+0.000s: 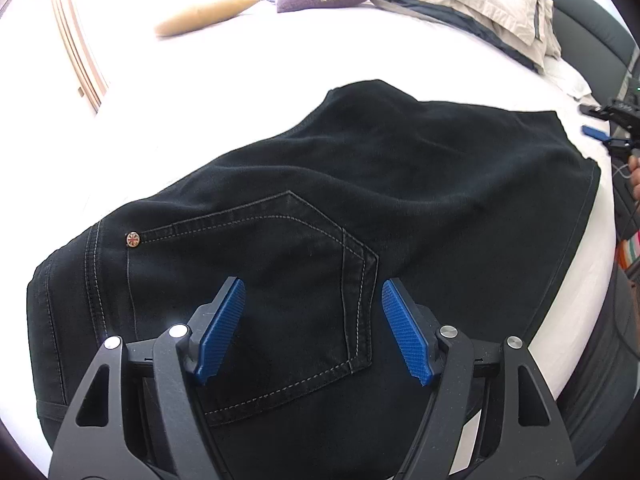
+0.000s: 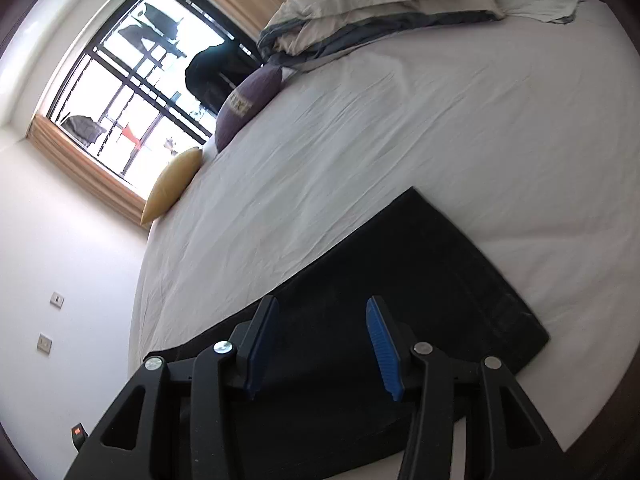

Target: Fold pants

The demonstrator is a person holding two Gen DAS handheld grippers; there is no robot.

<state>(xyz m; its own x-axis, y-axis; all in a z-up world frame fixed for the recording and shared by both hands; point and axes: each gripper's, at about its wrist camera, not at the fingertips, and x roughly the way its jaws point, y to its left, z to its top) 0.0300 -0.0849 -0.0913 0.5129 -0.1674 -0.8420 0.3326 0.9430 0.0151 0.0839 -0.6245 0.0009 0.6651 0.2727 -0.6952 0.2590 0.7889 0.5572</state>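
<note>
Black jeans (image 1: pixel 360 200) lie folded on the white bed, back pocket and a rivet facing up. My left gripper (image 1: pixel 314 292) hovers above the pocket with its blue pads apart and nothing between them. At the right edge of the left wrist view the other gripper (image 1: pixel 600 128) shows beside the folded end. In the right wrist view the same jeans (image 2: pixel 400 264) lie flat as a dark rectangle, hem end at the right. My right gripper (image 2: pixel 322 312) is above that cloth, jaws apart, holding nothing.
The white sheet (image 2: pixel 400 128) stretches beyond the jeans. A yellow cushion (image 2: pixel 172 186) and a purple cushion (image 2: pixel 248 104) lie at the far side by the window. A rumpled beige and grey duvet (image 1: pixel 472 4) is heaped near the headboard. The bed's edge runs close at right (image 1: pixel 576 320).
</note>
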